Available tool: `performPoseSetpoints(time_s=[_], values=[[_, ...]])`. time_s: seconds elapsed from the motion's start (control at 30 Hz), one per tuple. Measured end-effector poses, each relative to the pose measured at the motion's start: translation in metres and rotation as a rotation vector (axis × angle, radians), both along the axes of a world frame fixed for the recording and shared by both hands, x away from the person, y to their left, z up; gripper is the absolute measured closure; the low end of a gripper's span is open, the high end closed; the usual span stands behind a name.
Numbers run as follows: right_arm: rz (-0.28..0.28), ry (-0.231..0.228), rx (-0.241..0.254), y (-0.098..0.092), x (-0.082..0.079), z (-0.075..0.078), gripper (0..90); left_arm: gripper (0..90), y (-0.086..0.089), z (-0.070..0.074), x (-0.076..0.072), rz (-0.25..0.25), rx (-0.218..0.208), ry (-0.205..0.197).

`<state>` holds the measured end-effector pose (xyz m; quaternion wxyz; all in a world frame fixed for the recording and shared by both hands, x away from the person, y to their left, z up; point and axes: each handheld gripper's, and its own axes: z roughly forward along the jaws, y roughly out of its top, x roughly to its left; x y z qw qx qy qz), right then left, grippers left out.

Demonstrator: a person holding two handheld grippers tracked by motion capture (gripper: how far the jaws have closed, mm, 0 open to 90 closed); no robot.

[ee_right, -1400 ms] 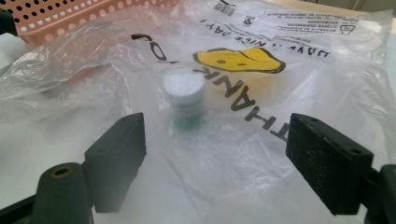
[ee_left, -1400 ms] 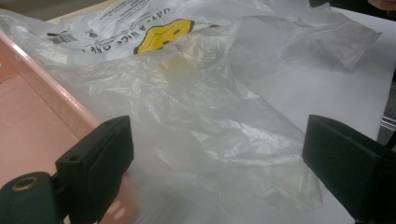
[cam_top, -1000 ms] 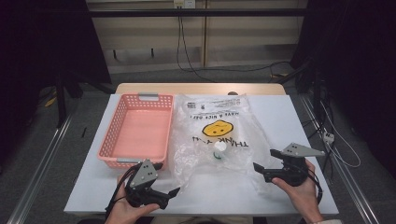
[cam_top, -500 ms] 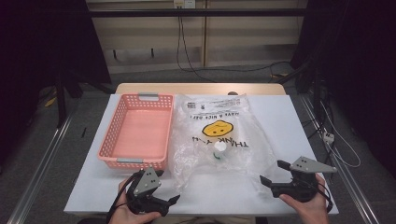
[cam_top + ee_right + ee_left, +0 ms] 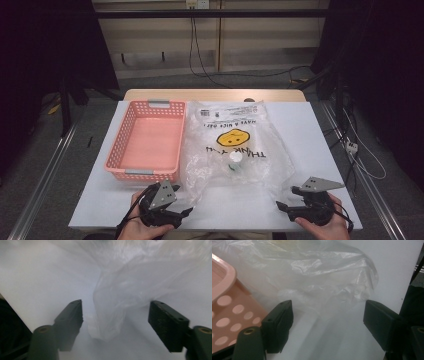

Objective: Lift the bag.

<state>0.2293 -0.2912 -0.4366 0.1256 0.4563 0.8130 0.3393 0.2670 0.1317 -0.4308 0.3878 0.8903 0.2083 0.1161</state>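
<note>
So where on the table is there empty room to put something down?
The white table is bare right of the plastic bag, up to its right edge, and along the near edge between the left gripper and the right gripper. The left is crowded: the pink basket lies against the bag.

The bag (image 5: 235,150) at centre frame is thin, clear, crinkled plastic film with a glossy sheen. The basket (image 5: 120,159) at left is smooth, matt pink plastic, perforated. The table (image 5: 320,130) underneath looks matt white and smooth.
</note>
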Motion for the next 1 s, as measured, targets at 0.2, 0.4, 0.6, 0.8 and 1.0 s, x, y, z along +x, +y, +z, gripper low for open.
performPoseSetpoints(time_s=[0.2,0.4,0.6,0.8,1.0], values=[[0.029,0.033,-0.016,0.003,0.003,-0.002,42.3,33.5,-0.010,-0.006,-0.001,-0.050,0.068,-0.012],[0.054,0.091,-0.042,0.006,0.008,-0.006,50.0,58.6,-0.015,-0.012,0.002,-0.055,0.074,0.020],[0.035,0.070,-0.046,0.005,0.008,-0.006,86.0,88.5,-0.011,-0.008,0.009,-0.044,0.018,0.066],[0.032,0.074,0.019,0.000,0.011,-0.007,89.6,90.0,-0.002,0.000,0.014,-0.021,-0.062,0.072],[0.029,0.020,0.097,-0.003,0.012,0.003,89.8,90.0,0.000,0.008,0.018,-0.015,-0.116,0.066]])
